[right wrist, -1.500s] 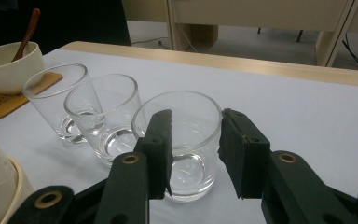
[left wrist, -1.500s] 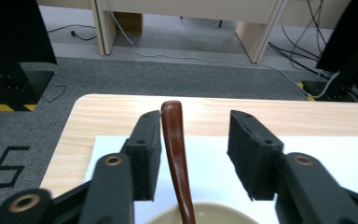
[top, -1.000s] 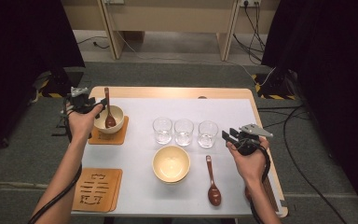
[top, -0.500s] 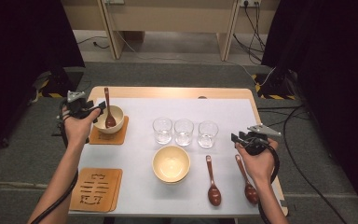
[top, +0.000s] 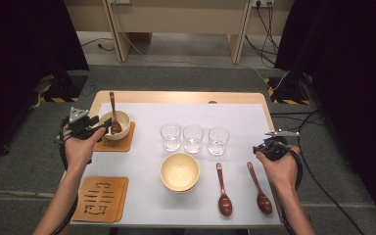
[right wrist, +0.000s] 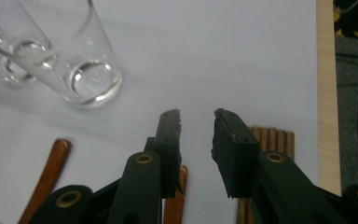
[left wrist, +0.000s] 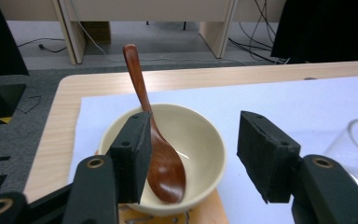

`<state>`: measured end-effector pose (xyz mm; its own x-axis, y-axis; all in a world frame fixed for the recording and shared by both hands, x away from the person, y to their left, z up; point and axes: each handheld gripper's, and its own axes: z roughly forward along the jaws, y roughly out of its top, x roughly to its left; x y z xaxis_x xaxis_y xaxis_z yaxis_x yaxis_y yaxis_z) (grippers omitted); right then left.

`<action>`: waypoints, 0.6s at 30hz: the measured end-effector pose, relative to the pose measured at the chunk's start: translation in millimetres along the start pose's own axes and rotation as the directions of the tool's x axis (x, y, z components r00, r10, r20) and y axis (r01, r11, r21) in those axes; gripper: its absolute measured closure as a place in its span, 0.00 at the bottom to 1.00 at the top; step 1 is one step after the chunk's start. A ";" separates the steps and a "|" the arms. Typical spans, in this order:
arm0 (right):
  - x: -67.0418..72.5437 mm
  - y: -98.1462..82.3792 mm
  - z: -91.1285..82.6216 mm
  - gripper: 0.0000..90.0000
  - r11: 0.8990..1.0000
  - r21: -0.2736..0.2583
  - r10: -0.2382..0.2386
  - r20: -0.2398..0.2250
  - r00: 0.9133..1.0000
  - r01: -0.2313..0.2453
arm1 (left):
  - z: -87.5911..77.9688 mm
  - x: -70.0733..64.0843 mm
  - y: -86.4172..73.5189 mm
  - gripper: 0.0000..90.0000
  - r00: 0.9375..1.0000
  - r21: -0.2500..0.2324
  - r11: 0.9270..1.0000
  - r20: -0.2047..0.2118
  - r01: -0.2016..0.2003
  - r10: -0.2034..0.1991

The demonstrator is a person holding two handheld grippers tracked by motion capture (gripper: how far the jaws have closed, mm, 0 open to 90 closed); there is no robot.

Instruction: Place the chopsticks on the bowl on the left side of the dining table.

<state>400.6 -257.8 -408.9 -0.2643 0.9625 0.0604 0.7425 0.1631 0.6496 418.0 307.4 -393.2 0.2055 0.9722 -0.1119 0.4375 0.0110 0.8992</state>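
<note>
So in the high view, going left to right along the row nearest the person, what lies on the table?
Empty wooden coaster → empty cream bowl → left brown spoon → right brown spoon.

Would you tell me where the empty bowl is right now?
In the high view, the empty bowl sits near the table's front centre, below the three glasses, left of two spoons.
</note>
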 end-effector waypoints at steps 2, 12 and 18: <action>-3.4 -1.4 -1.0 0.82 0.999 0.042 0.020 0.010 1.000 -0.020 | -3.8 -2.3 -5.7 0.49 1.000 -0.005 1.000 0.013 0.007 -0.007; -19.9 -11.7 6.7 0.89 0.964 0.253 0.073 0.064 0.995 -0.087 | -12.1 -3.6 -20.1 0.48 1.000 -0.026 1.000 0.009 0.014 -0.014; -23.9 -17.5 13.1 0.90 0.932 0.345 0.089 0.079 0.993 -0.111 | -12.9 -6.9 -24.6 0.48 1.000 -0.023 1.000 0.022 0.011 -0.011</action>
<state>402.0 -280.8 -431.6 -0.1480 0.9873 0.0575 0.9336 0.1203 0.3376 394.6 303.4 -409.0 0.2201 0.9667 -0.1307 0.4198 0.0270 0.9072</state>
